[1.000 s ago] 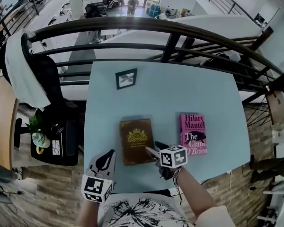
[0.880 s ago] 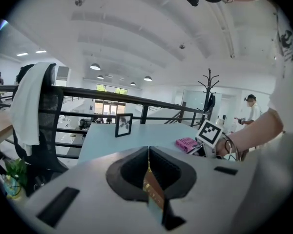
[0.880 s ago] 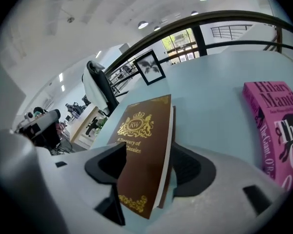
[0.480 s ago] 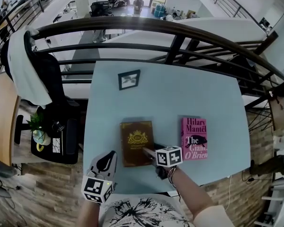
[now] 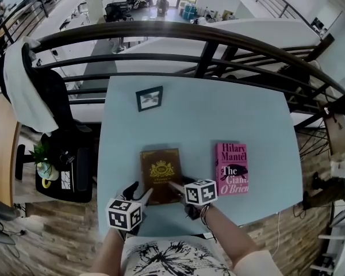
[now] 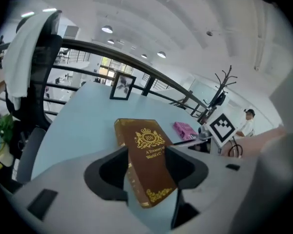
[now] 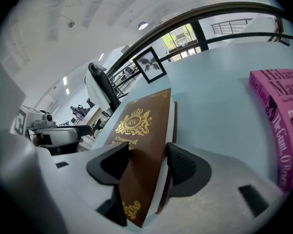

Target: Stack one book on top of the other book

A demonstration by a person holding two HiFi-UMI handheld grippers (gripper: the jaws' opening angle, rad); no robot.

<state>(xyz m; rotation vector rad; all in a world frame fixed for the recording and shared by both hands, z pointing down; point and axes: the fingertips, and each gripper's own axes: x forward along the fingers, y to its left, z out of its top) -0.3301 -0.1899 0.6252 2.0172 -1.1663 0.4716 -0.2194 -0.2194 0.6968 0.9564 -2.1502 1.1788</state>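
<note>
- Table [image 5: 218, 114], pale blue, bears the brown book [image 5: 160, 171] near its front edge, with the cover up and a gold crest showing.
- Pink book [image 5: 231, 168] lies flat to the right of the brown book, roughly level with it, with a strip of bare table between them.
- Frame [image 5: 149, 98] stands well beyond the brown book's far edge, slightly to its left.
- Left gripper [image 5: 139, 192] is at the brown book's near left corner. In the left gripper view, its jaws press that corner from both sides, with the spine between them.
- Right gripper [image 5: 178, 184] is at the brown book's near right corner. In the right gripper view, its jaws are clamped on the book, one on the cover and one on the far side of the pages.
- Whether the brown book's near edge is off the table cannot be told.
</note>
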